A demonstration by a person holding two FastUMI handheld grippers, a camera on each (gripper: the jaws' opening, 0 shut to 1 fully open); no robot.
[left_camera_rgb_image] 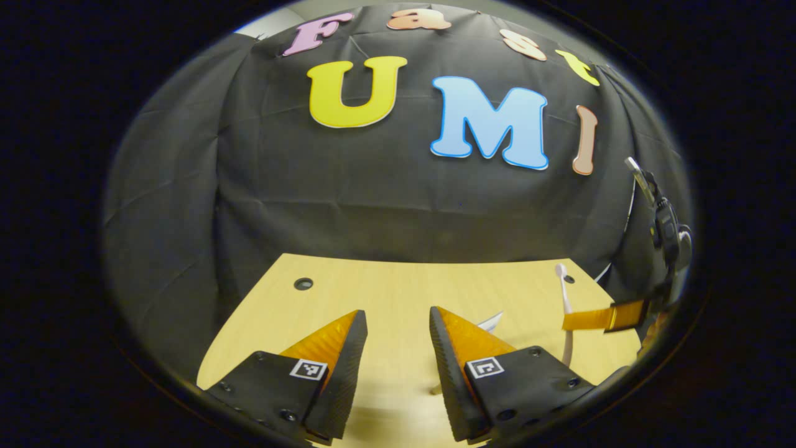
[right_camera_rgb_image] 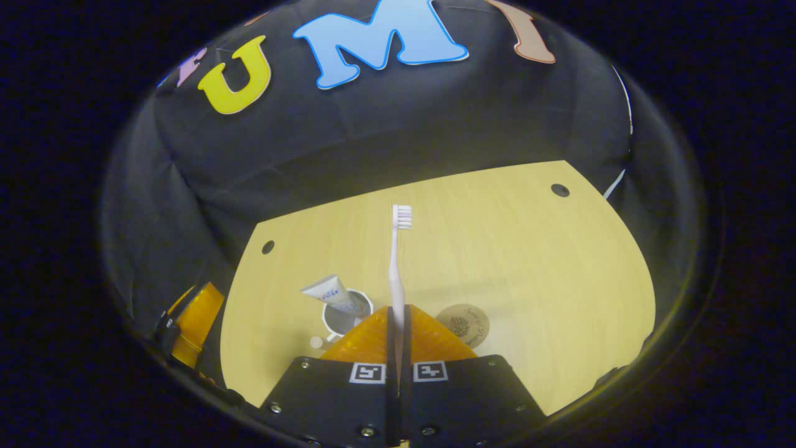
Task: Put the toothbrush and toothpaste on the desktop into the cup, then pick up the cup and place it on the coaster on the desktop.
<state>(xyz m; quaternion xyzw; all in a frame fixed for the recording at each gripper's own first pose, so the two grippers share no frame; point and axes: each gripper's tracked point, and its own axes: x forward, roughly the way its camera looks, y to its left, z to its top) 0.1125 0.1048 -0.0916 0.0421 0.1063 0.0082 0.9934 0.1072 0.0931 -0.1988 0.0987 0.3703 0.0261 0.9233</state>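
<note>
The right gripper (right_camera_rgb_image: 396,323) has its fingers clenched on the toothbrush (right_camera_rgb_image: 395,274), which stands upright beyond them, bristles up. The cup (right_camera_rgb_image: 346,314), toothpaste (right_camera_rgb_image: 329,291) already leaning inside, sits just left of those fingers; the coaster (right_camera_rgb_image: 462,322) just right. The left gripper (left_camera_rgb_image: 398,339) hangs released over the counter (left_camera_rgb_image: 398,280). The tall brush could catch the rim or tube and tip the cup.
</note>
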